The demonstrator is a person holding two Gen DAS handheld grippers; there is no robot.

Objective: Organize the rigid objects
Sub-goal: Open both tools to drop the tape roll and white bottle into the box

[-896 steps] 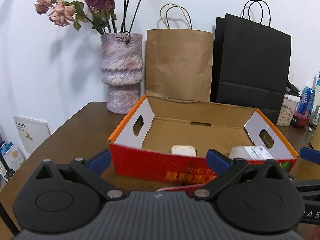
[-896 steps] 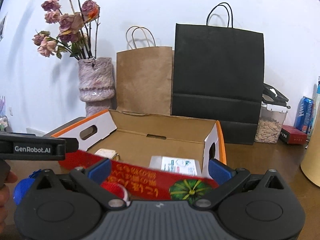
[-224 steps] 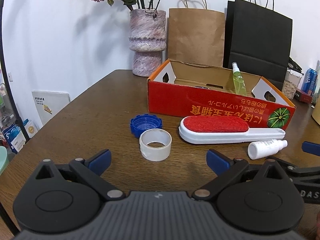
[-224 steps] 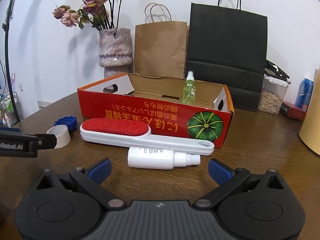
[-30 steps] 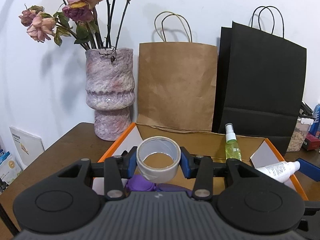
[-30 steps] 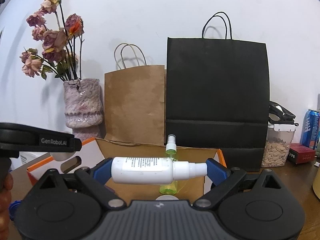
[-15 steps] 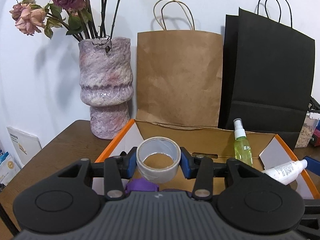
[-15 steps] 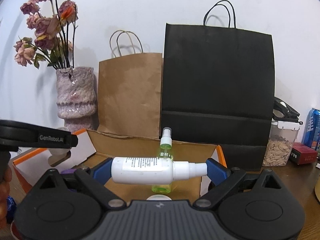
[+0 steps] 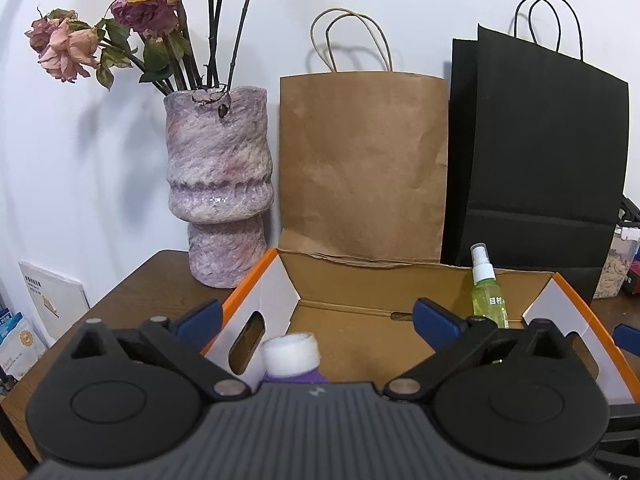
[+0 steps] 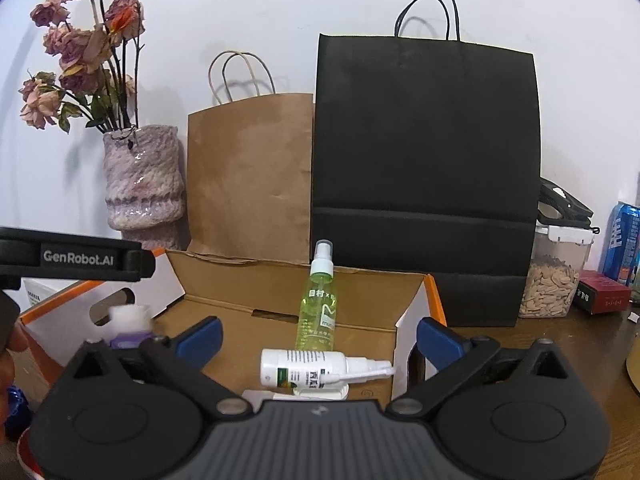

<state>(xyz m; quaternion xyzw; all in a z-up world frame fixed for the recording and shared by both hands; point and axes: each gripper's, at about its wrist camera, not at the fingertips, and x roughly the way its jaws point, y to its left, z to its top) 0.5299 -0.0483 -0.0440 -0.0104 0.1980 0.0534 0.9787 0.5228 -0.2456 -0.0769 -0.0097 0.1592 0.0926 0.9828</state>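
Note:
My left gripper [image 9: 318,316] hangs over the open cardboard box [image 9: 248,280], its jaws opening wide. The white tape roll [image 9: 292,354] is blurred, free of the pads, low between them on a purple item [image 9: 296,378] in the box's left end. My right gripper [image 10: 319,338] is over the same box [image 10: 434,292], its jaws opening too. The white spray bottle [image 10: 320,368] lies on its side below the right gripper's fingers, clear of the pads. A green spray bottle [image 10: 320,300] stands upright against the back wall, also seen as the green bottle [image 9: 488,292].
Behind the box stand a mottled vase [image 9: 218,188] with dried roses, a brown paper bag [image 9: 362,168] and a black paper bag [image 10: 424,176]. A seed jar [image 10: 556,276], red packet [image 10: 604,292] and blue can [image 10: 624,240] sit right. The left gripper's housing [image 10: 72,260] crosses the right wrist view.
Both pairs of jaws have spread apart. The tape roll has left the left pads and dropped into the box. The white bottle has left the right pads and dropped into the box.

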